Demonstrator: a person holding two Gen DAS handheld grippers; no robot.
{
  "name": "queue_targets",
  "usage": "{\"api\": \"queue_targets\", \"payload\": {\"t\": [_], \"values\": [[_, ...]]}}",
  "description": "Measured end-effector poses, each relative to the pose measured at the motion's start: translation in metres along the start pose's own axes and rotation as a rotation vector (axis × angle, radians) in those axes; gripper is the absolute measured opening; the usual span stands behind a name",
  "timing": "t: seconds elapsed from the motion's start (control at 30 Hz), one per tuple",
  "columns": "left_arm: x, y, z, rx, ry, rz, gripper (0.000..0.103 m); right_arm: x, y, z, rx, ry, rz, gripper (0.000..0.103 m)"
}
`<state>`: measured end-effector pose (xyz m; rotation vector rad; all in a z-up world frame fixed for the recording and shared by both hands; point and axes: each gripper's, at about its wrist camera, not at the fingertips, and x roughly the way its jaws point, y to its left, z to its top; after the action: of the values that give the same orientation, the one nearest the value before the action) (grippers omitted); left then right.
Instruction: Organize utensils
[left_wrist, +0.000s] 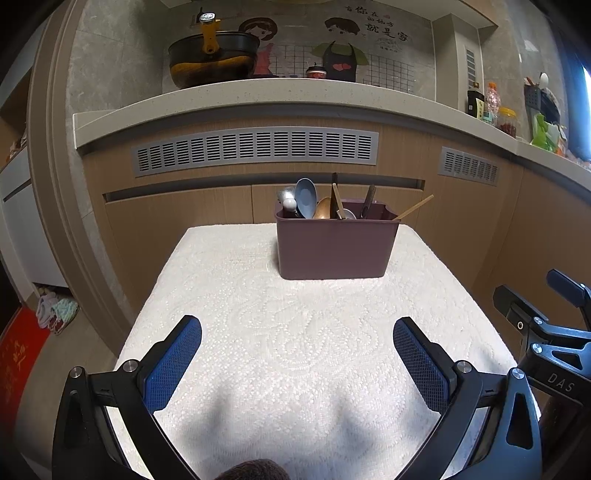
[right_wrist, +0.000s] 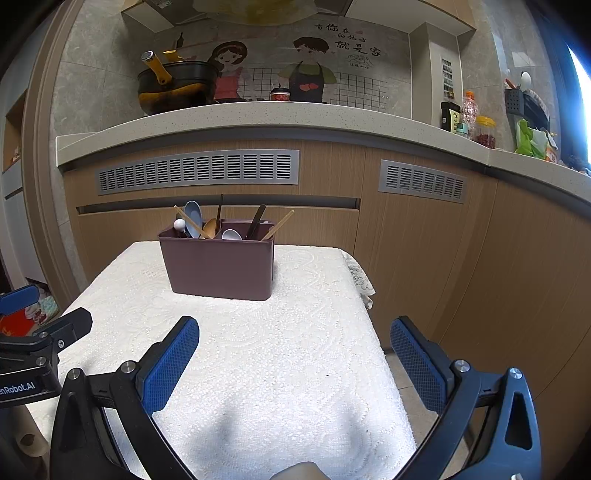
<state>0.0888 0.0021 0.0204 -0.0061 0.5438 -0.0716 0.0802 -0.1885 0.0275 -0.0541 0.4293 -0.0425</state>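
A maroon utensil holder (left_wrist: 334, 245) stands at the far end of the white lace-covered table (left_wrist: 258, 350); it also shows in the right wrist view (right_wrist: 219, 266). Several utensils stand in it: a blue spoon (left_wrist: 306, 196), a wooden spoon (left_wrist: 324, 208), chopsticks (left_wrist: 413, 212) and dark handles. My left gripper (left_wrist: 297, 328) is open and empty above the near part of the table. My right gripper (right_wrist: 294, 328) is open and empty near the table's right edge. Each gripper shows at the edge of the other's view.
Wooden kitchen cabinets with grey vents (left_wrist: 256, 149) stand behind the table under a stone counter (left_wrist: 258, 94). A black and yellow pot (left_wrist: 212, 55) sits on the counter, jars and bottles (left_wrist: 495, 105) at its right. Cloths (left_wrist: 55, 310) lie on the floor at left.
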Motion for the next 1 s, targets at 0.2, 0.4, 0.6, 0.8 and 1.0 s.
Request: {"api": "queue_targets", "payload": {"t": [0.2, 0.4, 0.6, 0.8, 1.0], "values": [[0.0011, 0.0024, 0.0006, -0.001, 0.004, 0.0, 0.103, -0.0001, 0.0007, -0.0001, 0.001, 0.001, 0.001, 0.103], [0.0011, 0.0028, 0.0008, -0.003, 0.004, 0.0, 0.103, -0.0004, 0.0009, -0.0009, -0.001, 0.004, 0.004, 0.103], [0.0004, 0.002, 0.0003, -0.005, 0.007, 0.0, 0.103, 0.0002, 0.0011, -0.001, -0.002, 0.005, 0.005, 0.103], [0.0005, 0.0021, -0.0001, -0.009, 0.008, 0.002, 0.103, 0.0003, 0.0011, -0.0009, -0.001, 0.005, 0.005, 0.103], [0.0004, 0.0017, -0.0003, -0.008, 0.01, 0.004, 0.103, 0.0005, 0.0012, -0.0014, 0.001, 0.007, 0.007, 0.103]]}}
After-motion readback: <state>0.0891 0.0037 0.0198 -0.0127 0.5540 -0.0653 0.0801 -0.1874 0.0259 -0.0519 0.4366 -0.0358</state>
